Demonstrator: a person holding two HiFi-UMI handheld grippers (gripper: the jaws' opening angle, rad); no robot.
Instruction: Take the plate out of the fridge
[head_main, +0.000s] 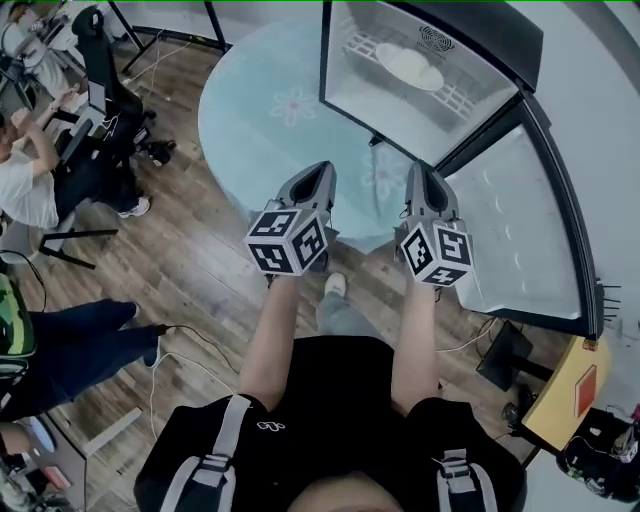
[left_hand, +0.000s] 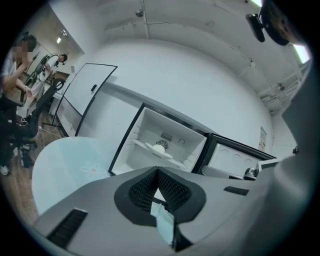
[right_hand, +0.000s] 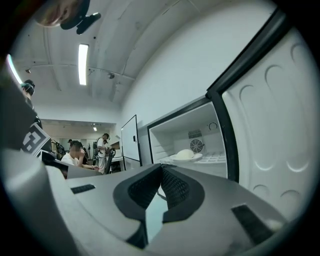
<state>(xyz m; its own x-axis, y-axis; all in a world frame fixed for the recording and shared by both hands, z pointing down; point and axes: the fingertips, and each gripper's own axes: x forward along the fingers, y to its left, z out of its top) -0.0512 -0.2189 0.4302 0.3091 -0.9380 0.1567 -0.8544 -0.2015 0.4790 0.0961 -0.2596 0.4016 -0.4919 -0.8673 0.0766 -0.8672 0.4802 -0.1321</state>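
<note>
The fridge (head_main: 345, 95) stands open ahead of both grippers. The plate (head_main: 408, 66) lies flat on its wire shelf (head_main: 460, 98), well ahead. It is straight beyond the right gripper (head_main: 421, 172) — the nearer one — and ahead-right of the left gripper (head_main: 318, 172). Both are clenched on nothing.

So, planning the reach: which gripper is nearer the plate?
Right. The right gripper is straight in front of the plate, outside the fridge; the left gripper is beside it, further left of the plate.
</note>
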